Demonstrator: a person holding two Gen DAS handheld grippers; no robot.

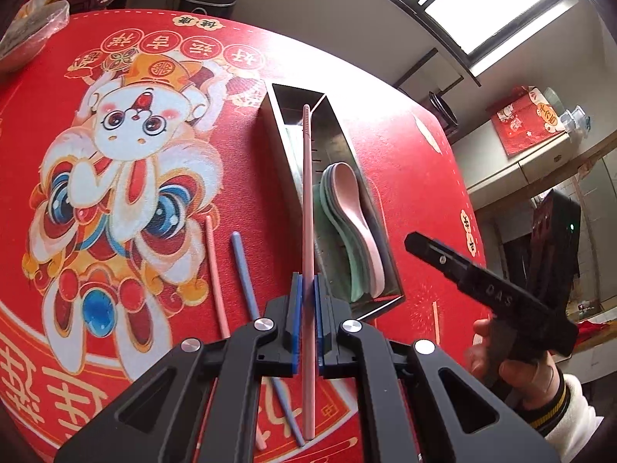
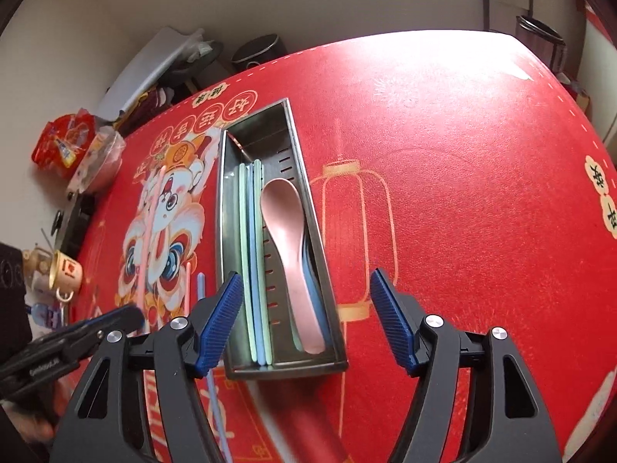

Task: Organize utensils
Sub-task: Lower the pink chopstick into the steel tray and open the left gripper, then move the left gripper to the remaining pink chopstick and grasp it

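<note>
My left gripper is shut on a pink chopstick, held above the mat with its far end over the steel utensil tray. The tray holds a pink spoon on stacked spoons in its right part, and green and blue chopsticks in its left part. A second pink chopstick and a blue chopstick lie on the red mat left of the tray. My right gripper is open and empty, hovering above the tray's near end.
The red mat with a lion-dance rabbit print covers the table. Snack bags, a plastic-wrapped bowl and a small cup stand along the left edge. The right gripper and hand show right of the tray.
</note>
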